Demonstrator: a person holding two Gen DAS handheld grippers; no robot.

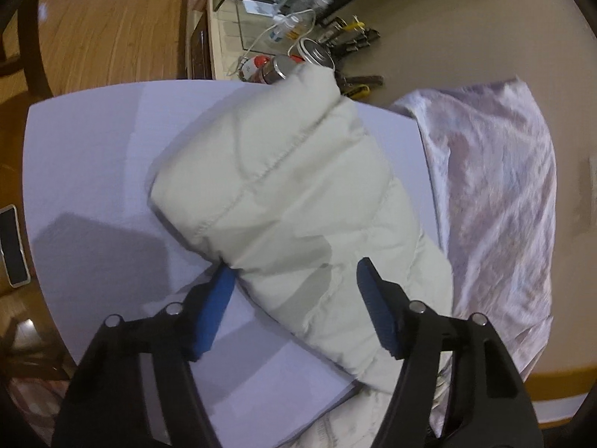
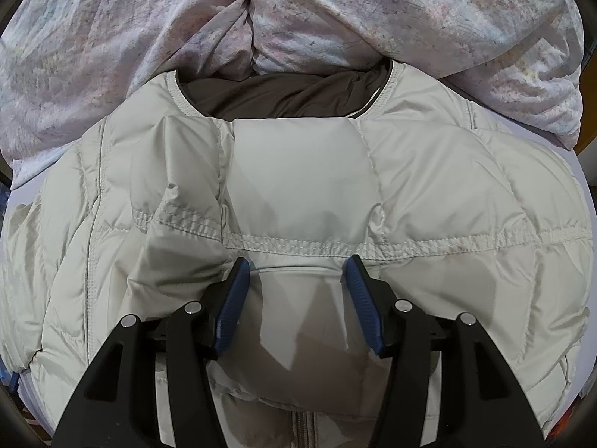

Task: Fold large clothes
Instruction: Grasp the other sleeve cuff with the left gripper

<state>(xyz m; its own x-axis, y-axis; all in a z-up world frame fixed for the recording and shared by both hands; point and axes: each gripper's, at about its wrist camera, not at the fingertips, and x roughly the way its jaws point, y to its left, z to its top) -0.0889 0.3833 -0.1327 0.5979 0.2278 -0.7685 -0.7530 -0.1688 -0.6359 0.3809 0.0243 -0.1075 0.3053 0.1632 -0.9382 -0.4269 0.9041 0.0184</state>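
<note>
Phone [image 1: 13, 244] lies at the far left edge of the left wrist view, beside a white board [image 1: 93, 156] that covers the table. Across the board stretches a cream quilted jacket [image 1: 283, 194], one padded sleeve reaching toward cans [image 1: 287, 65] and tools [image 1: 354, 35] at the back. The left gripper [image 1: 294, 280] straddles that sleeve, jaws fairly wide, pads not clearly pressing; no grip can be told. Right of the jacket sits a crumpled pinkish sheet [image 1: 496, 186] on the tan table [image 1: 466, 18]. In the right wrist view the right gripper [image 2: 296, 272] stands half open over the jacket's chest below a stitched seam, tips on the fabric, nothing pinched that I can see. The brown lining shows at the collar [image 2: 283, 97].
</note>
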